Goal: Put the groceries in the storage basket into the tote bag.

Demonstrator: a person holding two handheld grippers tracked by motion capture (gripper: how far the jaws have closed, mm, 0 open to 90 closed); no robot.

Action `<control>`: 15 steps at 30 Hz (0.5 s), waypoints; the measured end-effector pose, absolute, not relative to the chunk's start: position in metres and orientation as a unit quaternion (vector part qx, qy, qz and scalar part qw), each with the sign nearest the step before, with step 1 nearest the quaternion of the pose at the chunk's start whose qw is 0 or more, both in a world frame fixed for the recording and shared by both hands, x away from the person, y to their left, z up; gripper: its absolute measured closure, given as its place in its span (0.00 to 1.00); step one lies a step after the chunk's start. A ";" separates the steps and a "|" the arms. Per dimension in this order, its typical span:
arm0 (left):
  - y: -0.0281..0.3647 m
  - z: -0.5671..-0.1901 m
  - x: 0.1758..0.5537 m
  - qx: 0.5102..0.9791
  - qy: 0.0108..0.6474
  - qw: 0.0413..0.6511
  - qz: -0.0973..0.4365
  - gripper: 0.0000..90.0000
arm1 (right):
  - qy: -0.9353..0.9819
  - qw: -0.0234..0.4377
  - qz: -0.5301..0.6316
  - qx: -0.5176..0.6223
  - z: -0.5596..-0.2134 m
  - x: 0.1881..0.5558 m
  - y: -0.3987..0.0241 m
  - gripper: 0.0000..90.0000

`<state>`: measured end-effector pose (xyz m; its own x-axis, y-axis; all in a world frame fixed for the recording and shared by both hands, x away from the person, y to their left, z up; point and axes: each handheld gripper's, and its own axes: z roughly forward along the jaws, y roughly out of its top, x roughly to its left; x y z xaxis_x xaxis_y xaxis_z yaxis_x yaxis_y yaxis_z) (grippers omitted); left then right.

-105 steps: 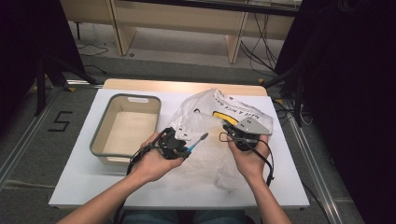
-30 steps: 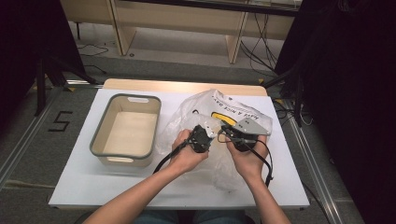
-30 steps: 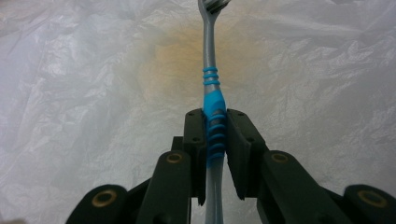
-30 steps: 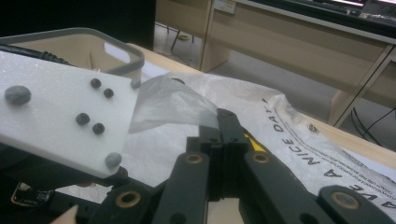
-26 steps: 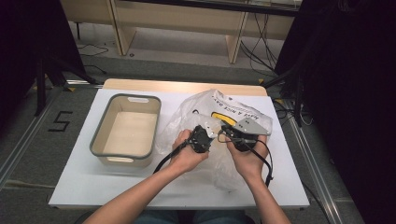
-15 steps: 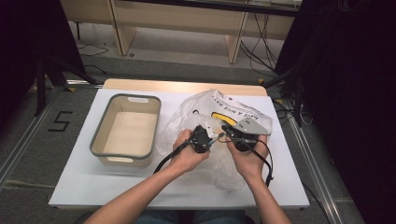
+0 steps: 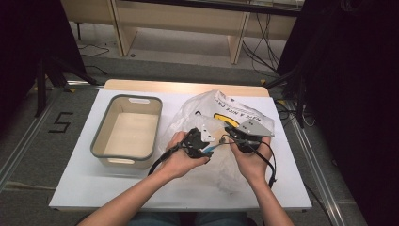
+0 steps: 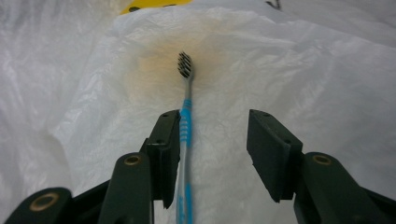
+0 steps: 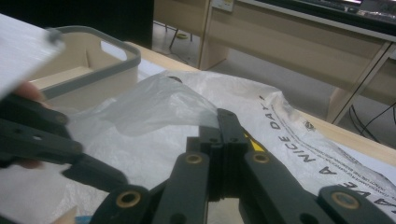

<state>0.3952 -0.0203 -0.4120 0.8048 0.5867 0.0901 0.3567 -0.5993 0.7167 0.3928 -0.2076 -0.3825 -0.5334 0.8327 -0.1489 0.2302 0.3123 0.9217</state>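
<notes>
Toothbrush (image 8: 186, 122) lies on the plastic bag (image 8: 327, 74) — between just-opened jaws.

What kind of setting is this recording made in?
Probably a lab or workshop recording station rather than a home: a white table on a metal-railed floor frame, loose cables under a plain wooden bench, and dark curtains at both sides.

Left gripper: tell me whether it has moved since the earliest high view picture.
Yes. The left gripper has shifted right, away from the grey-rimmed beige plastic tub and toward the right gripper, over the white plastic bag; its jaws have just been opening.
</notes>
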 end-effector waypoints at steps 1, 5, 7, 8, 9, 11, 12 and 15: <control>-0.017 -0.409 0.392 0.880 0.265 0.360 0.161 0.59 | 0.744 0.325 0.464 0.356 -0.383 0.393 -0.207 1.00; -0.002 -0.398 0.380 0.875 0.261 0.373 0.164 0.59 | 0.749 0.319 0.461 0.354 -0.384 0.391 -0.206 1.00; 0.004 -0.394 0.375 0.872 0.262 0.379 0.165 0.59 | 0.752 0.316 0.459 0.353 -0.384 0.391 -0.206 1.00; 0.008 -0.391 0.373 0.870 0.263 0.383 0.166 0.59 | 0.753 0.314 0.458 0.353 -0.385 0.390 -0.206 1.00; 0.012 -0.389 0.370 0.868 0.264 0.387 0.168 0.59 | 0.754 0.314 0.457 0.352 -0.385 0.390 -0.206 1.00; 0.019 -0.385 0.367 0.864 0.267 0.391 0.172 0.59 | 0.757 0.312 0.455 0.350 -0.387 0.389 -0.206 1.00; 0.022 -0.384 0.366 0.863 0.268 0.391 0.174 0.59 | 0.758 0.310 0.454 0.351 -0.388 0.388 -0.206 1.00; 0.031 -0.381 0.364 0.860 0.272 0.393 0.178 0.59 | 0.763 0.305 0.449 0.351 -0.391 0.386 -0.207 1.00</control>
<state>0.3642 0.0307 -0.3807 0.7887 0.6077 0.0929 0.3272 -0.5429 0.7734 0.3860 -0.2067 -0.3911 -0.5677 0.8093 -0.1509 0.2603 0.3504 0.8997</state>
